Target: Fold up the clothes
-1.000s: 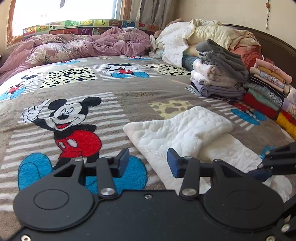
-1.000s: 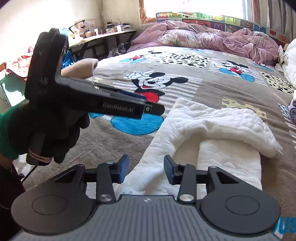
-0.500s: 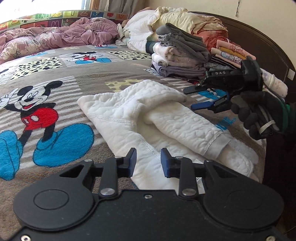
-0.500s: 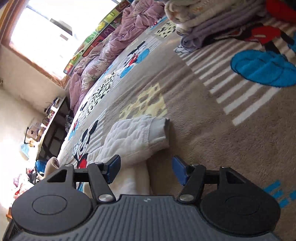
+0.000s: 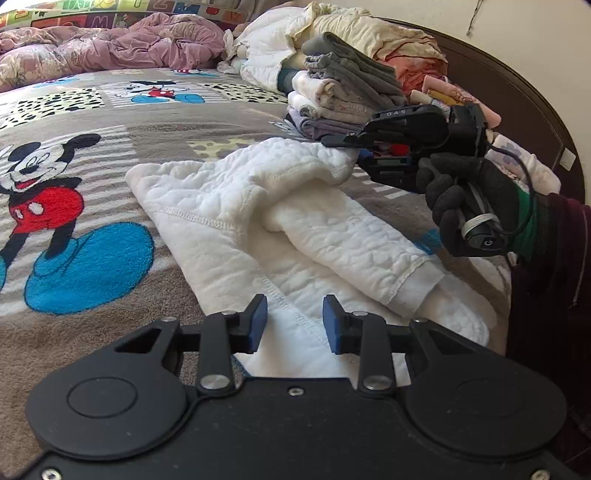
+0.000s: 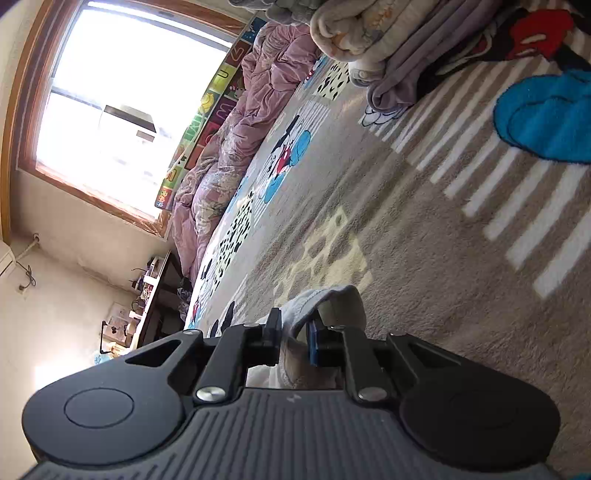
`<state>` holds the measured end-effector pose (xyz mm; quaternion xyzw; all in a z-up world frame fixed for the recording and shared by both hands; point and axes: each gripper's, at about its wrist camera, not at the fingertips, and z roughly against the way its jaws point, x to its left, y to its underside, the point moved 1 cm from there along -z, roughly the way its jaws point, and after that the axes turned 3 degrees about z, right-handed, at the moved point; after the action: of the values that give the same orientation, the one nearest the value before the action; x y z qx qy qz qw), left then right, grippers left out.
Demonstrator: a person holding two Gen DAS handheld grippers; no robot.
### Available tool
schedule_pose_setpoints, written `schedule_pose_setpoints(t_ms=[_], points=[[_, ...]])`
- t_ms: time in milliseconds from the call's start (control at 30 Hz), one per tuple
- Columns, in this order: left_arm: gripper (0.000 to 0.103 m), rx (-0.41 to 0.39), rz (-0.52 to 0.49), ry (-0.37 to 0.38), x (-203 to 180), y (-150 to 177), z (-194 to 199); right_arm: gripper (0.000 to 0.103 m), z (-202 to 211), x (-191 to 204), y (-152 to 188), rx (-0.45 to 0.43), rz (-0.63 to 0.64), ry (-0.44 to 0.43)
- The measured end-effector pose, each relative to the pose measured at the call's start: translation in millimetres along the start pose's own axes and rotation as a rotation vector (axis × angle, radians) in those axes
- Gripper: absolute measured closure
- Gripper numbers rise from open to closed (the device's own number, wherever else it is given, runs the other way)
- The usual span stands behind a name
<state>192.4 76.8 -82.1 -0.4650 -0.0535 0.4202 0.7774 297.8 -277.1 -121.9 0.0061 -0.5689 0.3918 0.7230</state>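
A white quilted garment (image 5: pixel 258 221) lies partly folded on the Mickey Mouse bedspread (image 5: pixel 74 206). My left gripper (image 5: pixel 293 323) is open, hovering just above the garment's near hem. My right gripper (image 5: pixel 345 142), held in a black-gloved hand, is turned sideways at the garment's far cuff. In the right wrist view my right gripper (image 6: pixel 293 338) is shut on that cuff (image 6: pixel 325 299), with the fabric pinched between the blue pads.
A stack of folded clothes (image 5: pixel 343 96) and a heap of bedding (image 5: pixel 354 33) sit at the far right by the dark headboard (image 5: pixel 535 110). A crumpled pink duvet (image 5: pixel 110 44) lies along the back under the window (image 6: pixel 110 110).
My right gripper moved onto the garment's far cuff and shut on it. My left gripper moved closer over the near hem and stayed open.
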Motion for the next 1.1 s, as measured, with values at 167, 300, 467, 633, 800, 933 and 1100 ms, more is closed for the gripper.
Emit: schedule_pose_setpoints(t_ms=[167, 300, 467, 633, 800, 933, 1100], points=[[0.073, -0.063, -0.049, 0.031, -2, 8, 49, 0.090, 8, 15, -10, 0.000, 0.060, 0.003], [0.074, -0.027, -0.068, 0.030, -6, 26, 59, 0.082, 7, 22, -10, 0.022, 0.079, 0.021], [0.079, 0.074, -0.145, 0.100, -29, 44, 36, 0.063, 4, 16, 0, 0.030, 0.085, 0.069], [0.079, 0.155, -0.160, 0.062, -39, 51, 1, 0.093, 6, 28, 1, 0.004, 0.153, 0.049], [0.079, 0.176, -0.166, 0.063, -37, 50, -2, 0.094, 30, 90, 10, -0.019, 0.456, -0.063], [0.079, 0.180, -0.171, 0.063, -38, 49, -2, 0.094, 48, 140, 40, 0.001, 0.790, -0.136], [0.079, 0.181, -0.163, 0.065, -38, 48, -2, 0.094, 56, 177, 112, 0.107, 1.252, -0.148]])
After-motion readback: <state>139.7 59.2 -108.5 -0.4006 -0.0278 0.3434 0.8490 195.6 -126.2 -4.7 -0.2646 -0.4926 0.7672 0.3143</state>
